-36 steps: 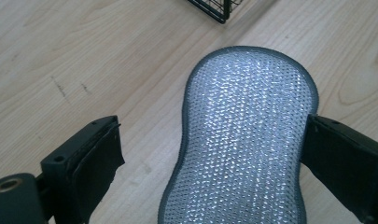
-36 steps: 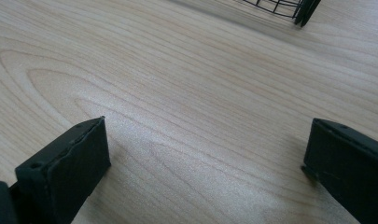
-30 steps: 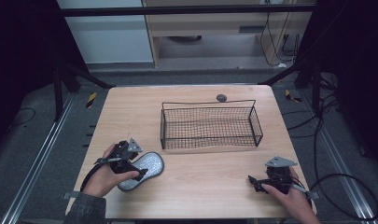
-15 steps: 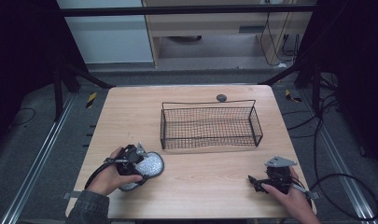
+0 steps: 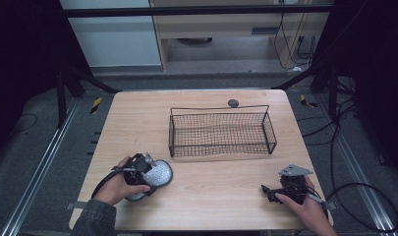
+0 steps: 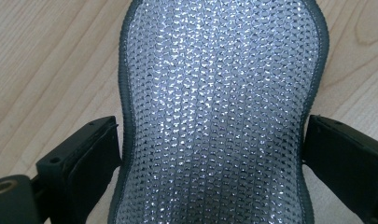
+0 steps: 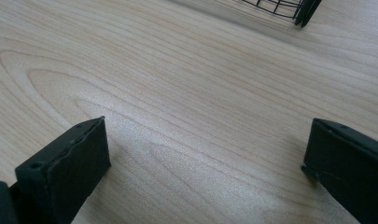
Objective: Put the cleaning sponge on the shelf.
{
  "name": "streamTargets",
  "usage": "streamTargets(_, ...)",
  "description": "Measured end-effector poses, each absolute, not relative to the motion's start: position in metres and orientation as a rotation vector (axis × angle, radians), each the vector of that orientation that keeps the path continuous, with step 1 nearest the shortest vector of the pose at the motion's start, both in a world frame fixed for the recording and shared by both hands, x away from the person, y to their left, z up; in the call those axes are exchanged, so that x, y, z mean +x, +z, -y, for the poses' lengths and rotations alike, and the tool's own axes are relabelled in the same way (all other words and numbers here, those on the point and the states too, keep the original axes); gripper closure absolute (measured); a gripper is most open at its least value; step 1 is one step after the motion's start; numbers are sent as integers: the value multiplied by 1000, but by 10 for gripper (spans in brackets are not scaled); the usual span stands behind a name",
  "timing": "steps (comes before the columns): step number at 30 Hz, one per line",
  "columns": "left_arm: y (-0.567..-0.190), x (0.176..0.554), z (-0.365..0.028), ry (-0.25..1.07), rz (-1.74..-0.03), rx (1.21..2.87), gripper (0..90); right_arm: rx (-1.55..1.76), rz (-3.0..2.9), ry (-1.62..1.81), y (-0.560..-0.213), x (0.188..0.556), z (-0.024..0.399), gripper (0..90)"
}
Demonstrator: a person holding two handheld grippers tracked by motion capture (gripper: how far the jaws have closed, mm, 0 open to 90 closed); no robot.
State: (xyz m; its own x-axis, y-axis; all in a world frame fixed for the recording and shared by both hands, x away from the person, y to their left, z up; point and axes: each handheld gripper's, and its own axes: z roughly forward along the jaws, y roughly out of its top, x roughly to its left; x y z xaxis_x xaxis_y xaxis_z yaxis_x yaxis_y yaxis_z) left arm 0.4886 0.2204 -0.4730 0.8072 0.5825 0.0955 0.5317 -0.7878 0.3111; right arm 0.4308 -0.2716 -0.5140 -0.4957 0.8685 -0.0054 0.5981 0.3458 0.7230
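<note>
Silver-scaled, grey-edged oval scrubbing pad (image 6: 219,116) lies flat on the wooden bench (image 5: 226,196) at seven o'clock of the black wire basket (image 5: 221,132), straddled by the left tongs (image 5: 150,169), just widened for purchase, pads barely clear. Right tongs (image 5: 270,189) are parked wide, empty.

A silver scrubbing pad (image 6: 219,112) lies flat on the tabletop (image 5: 221,191) near its front left corner — an hourglass shape, narrowed at the waist, wider at both rounded ends. Its top is a glittering, bumpy mesh edged with a dark grey rim. It sits well apart from the wire basket (image 5: 221,132).
</note>
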Motion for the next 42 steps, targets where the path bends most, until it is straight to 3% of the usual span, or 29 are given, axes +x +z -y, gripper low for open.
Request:
streamTargets(11,-482,494,-229,180,-926,2661,20,1292,-2225,944,-514,431,272,3)
streamTargets(18,-477,493,-231,185,-914,2658,76,1291,-2225,947,-514,431,271,4)
streamTargets(42,-439,480,-227,325,-814,2607,80,1293,-2225,946,-514,431,271,3)
